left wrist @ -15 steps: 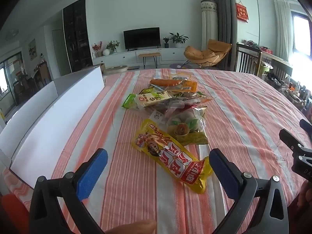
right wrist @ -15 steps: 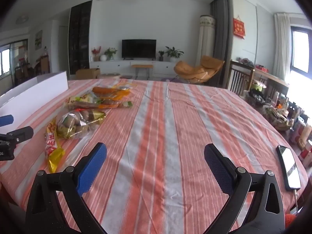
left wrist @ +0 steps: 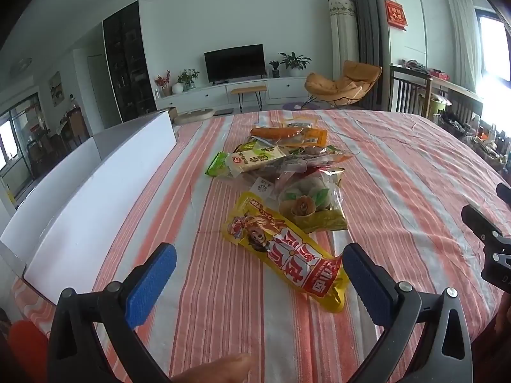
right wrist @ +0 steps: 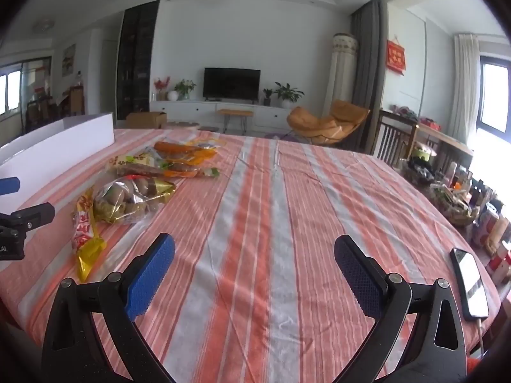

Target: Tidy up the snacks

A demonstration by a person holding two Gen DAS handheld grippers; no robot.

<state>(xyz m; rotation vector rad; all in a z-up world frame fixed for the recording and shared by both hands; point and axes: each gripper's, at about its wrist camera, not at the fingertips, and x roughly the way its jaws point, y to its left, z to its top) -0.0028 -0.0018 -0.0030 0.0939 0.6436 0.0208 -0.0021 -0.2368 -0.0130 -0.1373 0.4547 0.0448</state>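
The left gripper (left wrist: 258, 274) hangs spread wide over the striped table (left wrist: 399, 172), pinching nothing; the near end of a yellow packet (left wrist: 281, 249) lies just ahead of its right finger. Past that packet the other snacks (left wrist: 287, 159) sit heaped toward the table's middle, a clear bag of rolls (left wrist: 309, 201) nearest. A white box (left wrist: 95, 185) stands along the left edge. The right gripper (right wrist: 255, 271) is also spread, empty, over bare cloth. A phone (right wrist: 469, 281) lies at the right edge.
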